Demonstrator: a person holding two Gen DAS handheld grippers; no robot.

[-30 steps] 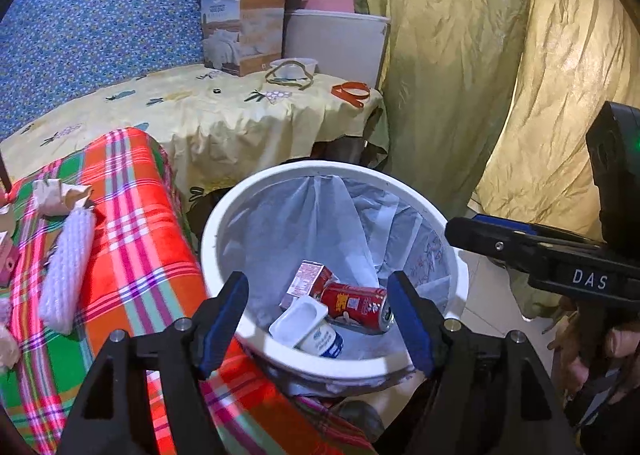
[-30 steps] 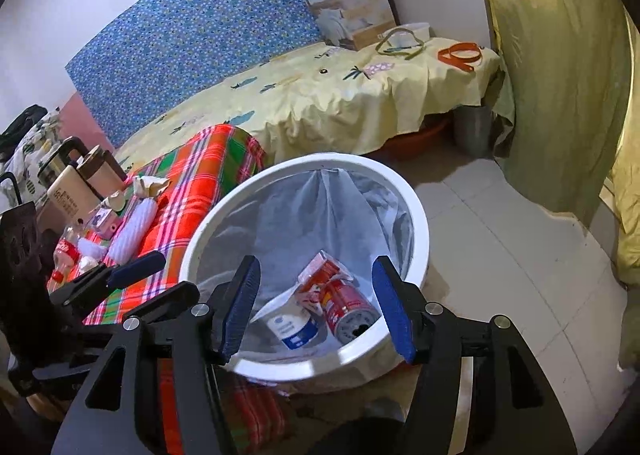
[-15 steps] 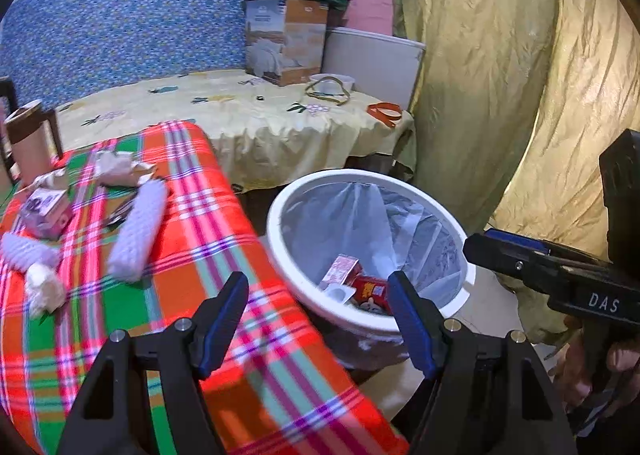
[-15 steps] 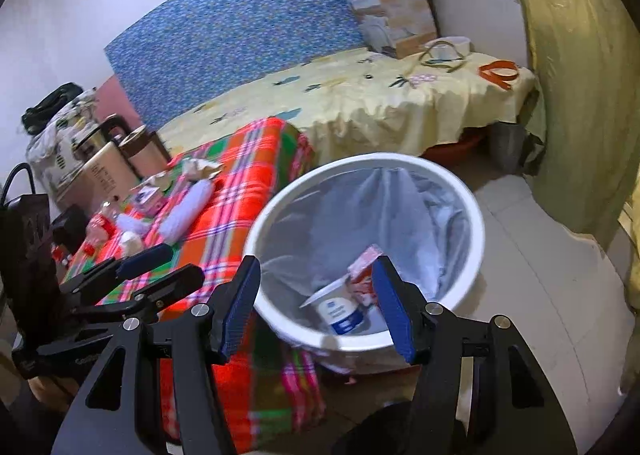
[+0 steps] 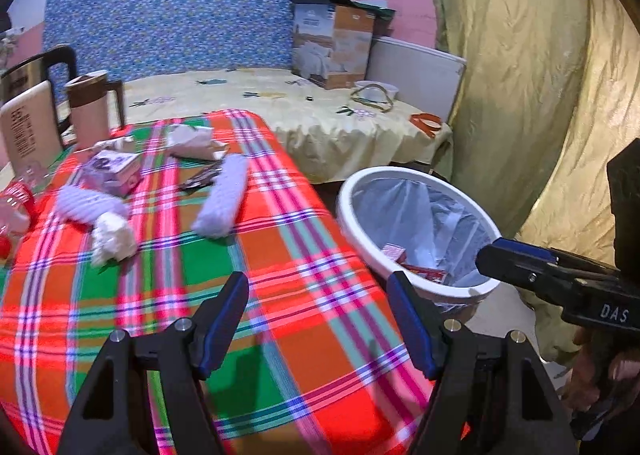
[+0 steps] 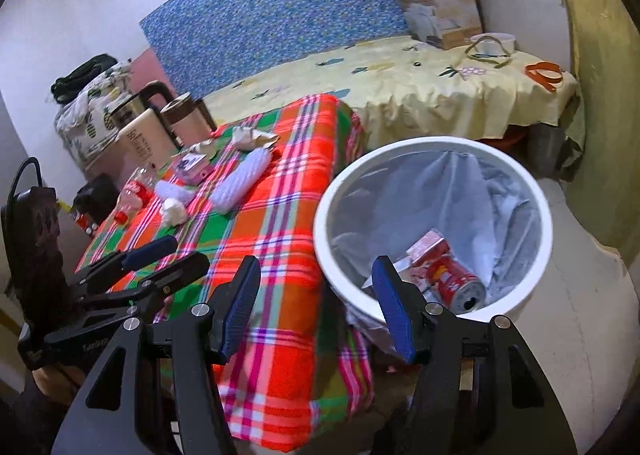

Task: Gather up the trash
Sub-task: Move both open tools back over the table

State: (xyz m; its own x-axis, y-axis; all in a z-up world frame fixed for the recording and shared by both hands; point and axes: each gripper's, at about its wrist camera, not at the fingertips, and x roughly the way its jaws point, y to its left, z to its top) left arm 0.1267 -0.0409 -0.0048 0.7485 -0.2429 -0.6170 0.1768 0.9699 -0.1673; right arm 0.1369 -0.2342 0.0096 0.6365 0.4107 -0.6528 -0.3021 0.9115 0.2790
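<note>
A white bin with a plastic liner stands right of the table and holds a red can and a small carton. On the plaid cloth lie trash items: two white foam rolls, a crumpled tissue, a purple-white carton, crumpled paper and a dark wrapper. My left gripper is open and empty over the near table edge. My right gripper is open and empty between table and bin.
Two kettles stand at the table's far left, with a plastic bottle lying near them. Behind is a bed with a yellow sheet, a cardboard box and a curtain at right.
Both grippers have swung left from above the bin toward the table. The trash on the cloth has come into fuller view. Both stay open and empty.
</note>
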